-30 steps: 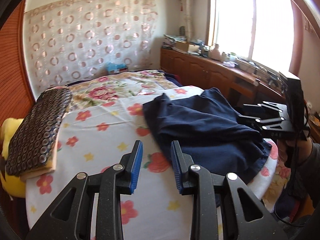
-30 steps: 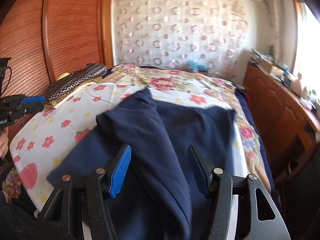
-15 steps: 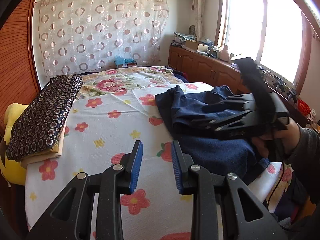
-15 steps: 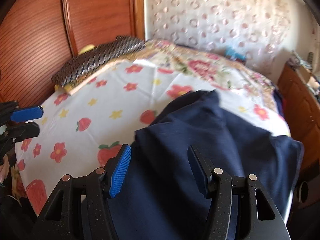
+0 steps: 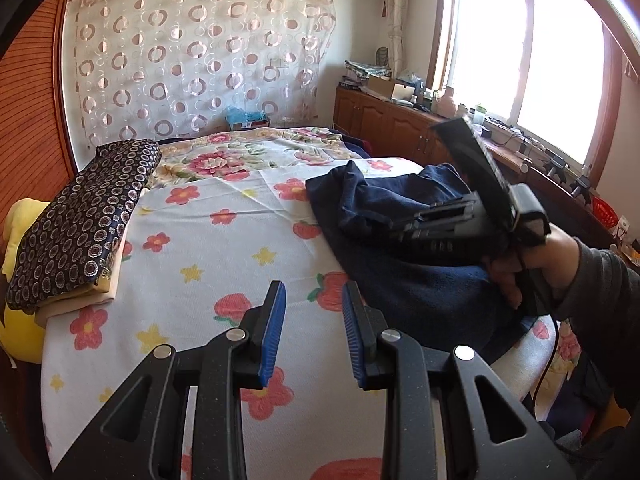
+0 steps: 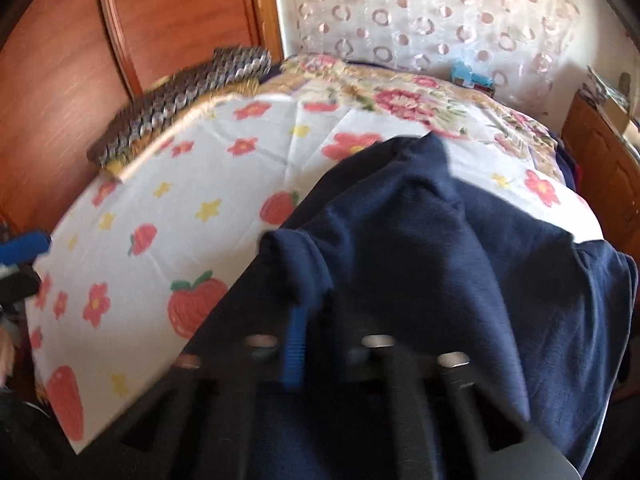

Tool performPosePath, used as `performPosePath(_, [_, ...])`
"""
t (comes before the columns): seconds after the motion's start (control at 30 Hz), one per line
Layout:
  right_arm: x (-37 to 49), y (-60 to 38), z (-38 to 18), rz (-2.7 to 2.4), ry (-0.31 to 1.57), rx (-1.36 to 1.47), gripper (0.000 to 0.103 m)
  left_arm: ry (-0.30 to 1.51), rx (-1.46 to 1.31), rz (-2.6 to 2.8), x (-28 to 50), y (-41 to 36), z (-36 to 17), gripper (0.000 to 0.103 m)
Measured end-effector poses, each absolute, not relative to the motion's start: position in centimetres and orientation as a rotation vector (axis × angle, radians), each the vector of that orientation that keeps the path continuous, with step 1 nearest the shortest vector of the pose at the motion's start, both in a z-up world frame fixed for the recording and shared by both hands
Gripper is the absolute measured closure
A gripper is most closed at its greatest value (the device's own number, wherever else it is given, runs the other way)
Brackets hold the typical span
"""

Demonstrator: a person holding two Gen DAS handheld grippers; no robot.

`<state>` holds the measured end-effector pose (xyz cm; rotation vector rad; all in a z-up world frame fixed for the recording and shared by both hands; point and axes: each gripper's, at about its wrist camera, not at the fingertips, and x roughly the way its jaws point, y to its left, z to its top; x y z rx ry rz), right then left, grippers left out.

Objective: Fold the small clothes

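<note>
Two grippers over a flowered bed with a dark blue garment.

Left gripper (image 5: pixel 313 330) hangs with fingers apart above bare sheet (image 5: pixel 208 264); right gripper (image 6: pixel 316 344) pinches the crumpled garment (image 6: pixel 460 248), which runs away toward the curtain (image 5: pixel 192 60), beside the patterned pillow (image 5: pixel 80 220).

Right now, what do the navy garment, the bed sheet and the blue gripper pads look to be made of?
Navy garment: soft knit, probably cotton jersey or fleece; matte, slightly fuzzy, draping in rounded folds.
Bed sheet: thin woven cotton or blend, printed with flowers and strawberries; matte, sharp crease lines.
Pads on the left gripper: blue pads seem ribbed rubber or soft plastic, judging by fine ridges.
</note>
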<state>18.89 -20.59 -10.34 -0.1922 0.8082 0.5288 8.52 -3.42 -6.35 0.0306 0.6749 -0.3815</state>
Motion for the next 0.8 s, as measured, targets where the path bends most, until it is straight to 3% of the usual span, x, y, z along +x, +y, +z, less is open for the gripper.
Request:
performPosePath(0.53, [18.0, -32.8, -2.7, 0.31, 0.591, -0.015, 0.097, 0.681, 0.052, -0.431, 8.1, -5.2, -6.5, 0.073])
performPosePath(0.8, [21.4, -34.1, -4.6, 0.106, 0.668, 0.035, 0.097, 0.69, 0.056, -0.442, 7.9, -5.8, -6.8, 0.073])
